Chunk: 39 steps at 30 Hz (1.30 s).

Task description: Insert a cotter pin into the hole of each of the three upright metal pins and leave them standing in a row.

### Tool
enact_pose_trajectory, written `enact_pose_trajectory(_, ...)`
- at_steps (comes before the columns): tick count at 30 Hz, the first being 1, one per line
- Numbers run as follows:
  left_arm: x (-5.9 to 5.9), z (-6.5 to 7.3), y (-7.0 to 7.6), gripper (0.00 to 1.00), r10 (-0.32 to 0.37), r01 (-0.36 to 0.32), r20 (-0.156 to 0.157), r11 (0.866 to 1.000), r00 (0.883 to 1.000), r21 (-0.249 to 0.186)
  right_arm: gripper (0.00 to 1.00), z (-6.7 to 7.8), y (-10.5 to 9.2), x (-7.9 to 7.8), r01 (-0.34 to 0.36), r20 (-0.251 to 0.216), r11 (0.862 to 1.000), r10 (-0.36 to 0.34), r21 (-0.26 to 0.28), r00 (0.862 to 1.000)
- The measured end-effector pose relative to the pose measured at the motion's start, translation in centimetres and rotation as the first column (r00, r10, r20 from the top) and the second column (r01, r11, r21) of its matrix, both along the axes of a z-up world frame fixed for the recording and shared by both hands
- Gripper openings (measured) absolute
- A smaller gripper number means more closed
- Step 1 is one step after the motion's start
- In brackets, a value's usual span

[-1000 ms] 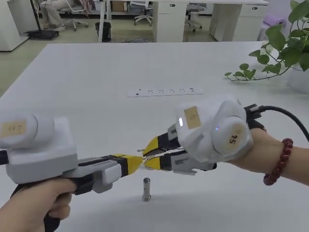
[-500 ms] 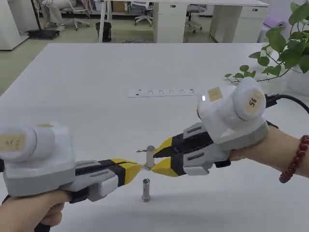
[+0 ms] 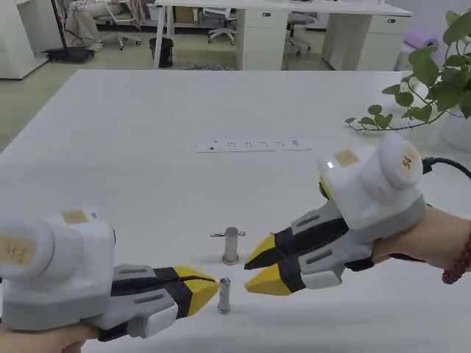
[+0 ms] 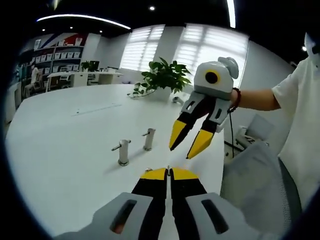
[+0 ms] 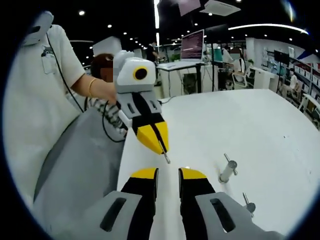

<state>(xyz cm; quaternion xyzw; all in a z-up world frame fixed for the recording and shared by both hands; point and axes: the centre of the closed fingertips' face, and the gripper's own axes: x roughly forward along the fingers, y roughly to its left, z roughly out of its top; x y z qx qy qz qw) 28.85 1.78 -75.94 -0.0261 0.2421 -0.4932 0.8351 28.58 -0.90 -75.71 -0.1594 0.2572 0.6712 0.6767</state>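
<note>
On the surface (image 3: 110,147), two metal pins (image 3: 231,246) (image 3: 224,294) are standing; left gripper (image 3: 215,284) jaws are pinching one cotter pin (image 5: 164,154); right gripper (image 3: 249,273) jaws are gaping empty.

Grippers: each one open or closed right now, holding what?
Left gripper: closed on a thin metal cotter pin.
Right gripper: open, holding nothing.

I count 2 upright metal pins (image 3: 231,246) (image 3: 224,296), with 2 cotter pins (image 4: 116,147) (image 4: 144,134) through them, 1 each. My left gripper (image 3: 213,285) pinches 1 more cotter pin (image 5: 165,155). With my right gripper (image 3: 249,275) that makes 2 grippers. There is 1 power strip (image 3: 254,145) and 1 plant (image 3: 434,81).
</note>
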Motion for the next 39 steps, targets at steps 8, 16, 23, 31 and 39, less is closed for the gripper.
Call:
enact_pose_trajectory(8, -1.5, 0.1, -0.9, 0.00, -0.090, 0.091, 0.025, 0.996, 0.996, -0.013, 0.16, -0.3, 0.2, -1.5, -0.053, -0.041, 0.998, 0.054, 0.025, 0.998)
enact_pose_trajectory(16, -2.2, 0.4, -1.5, 0.00, -0.142, 0.143, 0.048, 0.989, 0.989, -0.028, 0.14, -0.4, 0.4, -2.4, -0.092, -0.049, 0.995, 0.094, 0.039, 0.994)
enact_pose_trajectory(23, -2.8, 0.7, -1.9, 0.00, -0.183, 0.185, 0.072, 0.982, 0.981, -0.030, 0.11, -0.5, 0.6, -3.2, -0.130, -0.044, 0.990, 0.133, 0.057, 0.990)
enact_pose_trajectory(31, -3.1, 0.9, -2.2, 0.00, -0.210, 0.213, 0.092, 0.976, 0.973, -0.031, 0.10, -0.6, 0.8, -3.6, -0.151, -0.040, 0.987, 0.154, 0.058, 0.987)
enact_pose_trajectory(39, -3.3, 1.1, -2.4, 0.00, -0.225, 0.230, 0.112, 0.972, 0.968, -0.035, 0.08, -0.6, 1.0, -3.8, -0.163, -0.035, 0.985, 0.165, 0.064, 0.986)
